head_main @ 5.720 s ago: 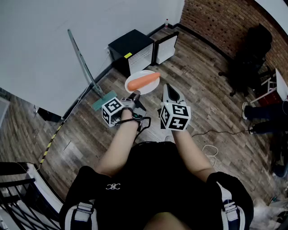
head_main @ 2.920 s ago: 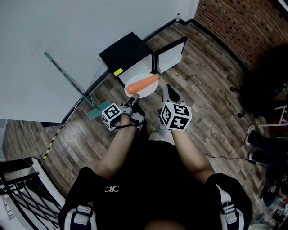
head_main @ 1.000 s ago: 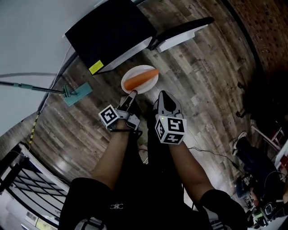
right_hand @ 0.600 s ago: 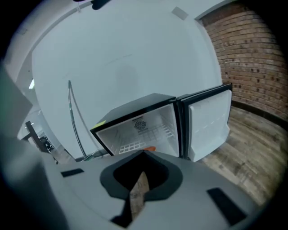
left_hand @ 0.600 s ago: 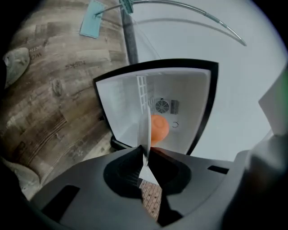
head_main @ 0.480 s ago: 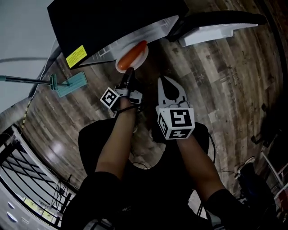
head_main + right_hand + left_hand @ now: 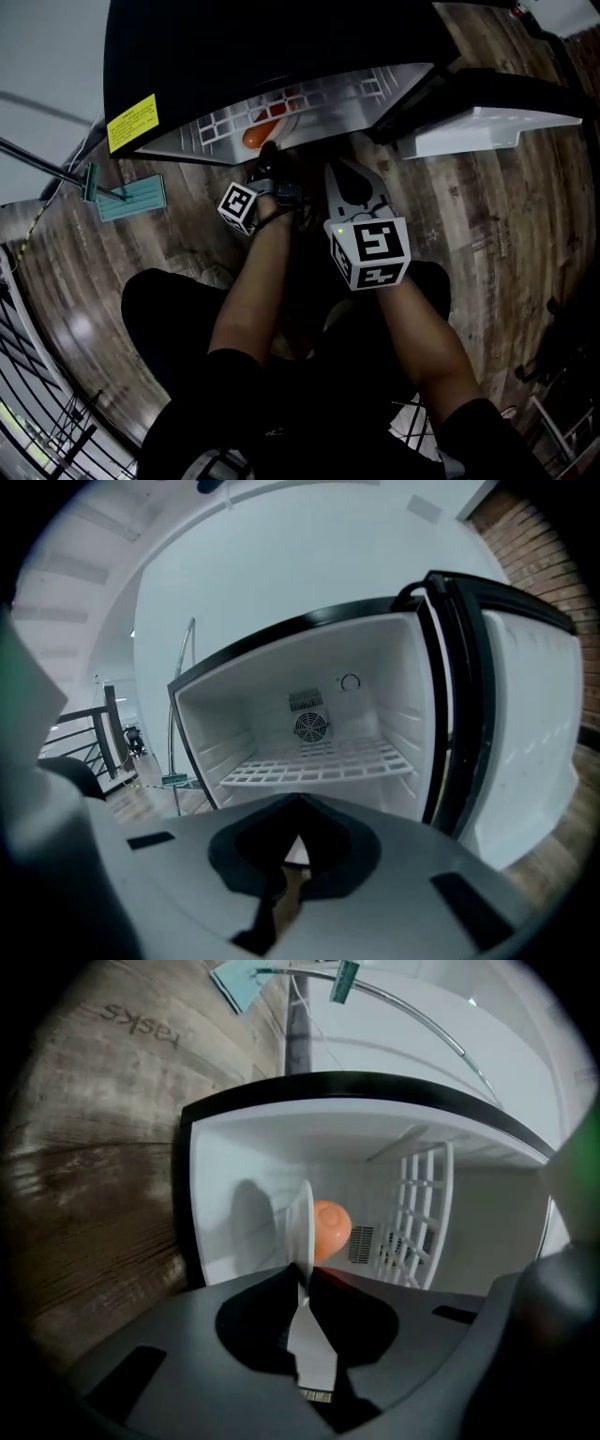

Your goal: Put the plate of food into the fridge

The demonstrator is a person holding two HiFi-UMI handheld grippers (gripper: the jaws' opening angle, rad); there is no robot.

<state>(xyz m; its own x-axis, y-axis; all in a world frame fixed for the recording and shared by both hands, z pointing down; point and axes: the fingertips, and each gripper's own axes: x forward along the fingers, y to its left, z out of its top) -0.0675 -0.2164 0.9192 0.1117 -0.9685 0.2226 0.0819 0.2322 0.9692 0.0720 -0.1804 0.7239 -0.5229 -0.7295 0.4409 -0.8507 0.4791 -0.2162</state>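
Note:
A white plate [image 7: 302,1227] carrying an orange carrot [image 7: 330,1230] is seen edge-on in the left gripper view, with my left gripper [image 7: 300,1277] shut on its near rim. Plate and carrot sit in the mouth of the open black mini fridge [image 7: 234,1119], with its white walls behind them. In the head view the carrot [image 7: 265,134] shows just inside the fridge opening, ahead of the left gripper [image 7: 267,161]. My right gripper [image 7: 343,172] hangs beside it, jaws together and empty. The right gripper [image 7: 298,810] view faces the fridge's white wire shelf [image 7: 319,761].
The fridge door [image 7: 487,127] stands open to the right and appears in the right gripper view as the door [image 7: 525,724]. A teal mop head [image 7: 131,195] lies on the wood floor at the left. A black metal railing [image 7: 28,394] is at the lower left.
The fridge has come much closer in the head view. The plate with the carrot has moved forward from in front of the fridge into its opening; the right gripper followed alongside.

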